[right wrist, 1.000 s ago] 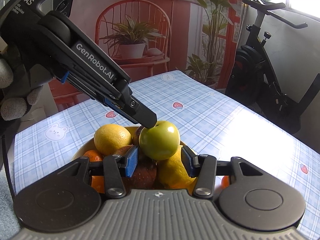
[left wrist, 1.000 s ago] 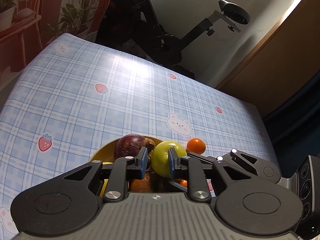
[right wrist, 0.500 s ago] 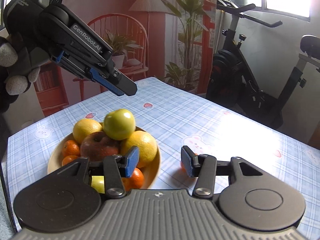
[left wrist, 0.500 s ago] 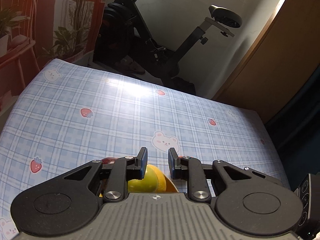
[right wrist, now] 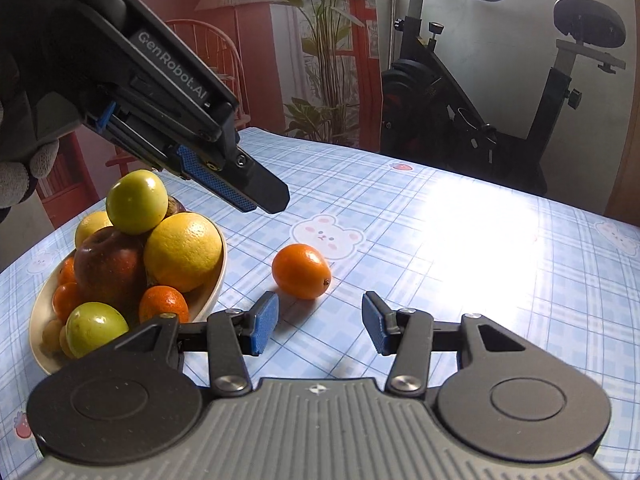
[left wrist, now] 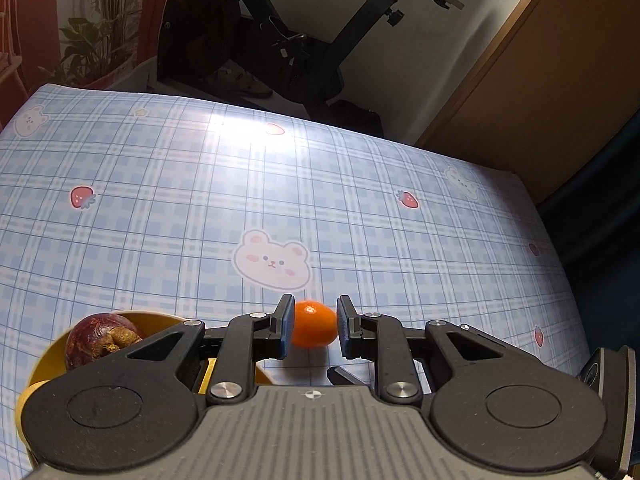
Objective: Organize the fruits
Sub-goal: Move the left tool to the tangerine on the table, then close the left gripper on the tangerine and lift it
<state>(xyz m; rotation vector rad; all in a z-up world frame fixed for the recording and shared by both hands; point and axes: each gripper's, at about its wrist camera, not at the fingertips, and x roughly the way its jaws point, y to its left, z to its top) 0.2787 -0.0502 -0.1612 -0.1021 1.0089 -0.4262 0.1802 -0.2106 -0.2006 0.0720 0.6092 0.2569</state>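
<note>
Right wrist view: your right gripper point(right wrist: 316, 322) has its blue pads spread and empty, low over the blue plaid tablecloth point(right wrist: 460, 240). Just ahead of them lies the small orange citrus fruit point(right wrist: 301, 271), alone on the cloth, beside the cream bowl point(right wrist: 212, 284) heaped with fruit, a green apple point(right wrist: 137, 201) on top. Your left gripper point(right wrist: 260, 196) hangs above the fruit, jaws nearly together, nothing between them. Left wrist view: the same fruit point(left wrist: 313, 323) shows through the narrow gap, apart from both pads
</note>
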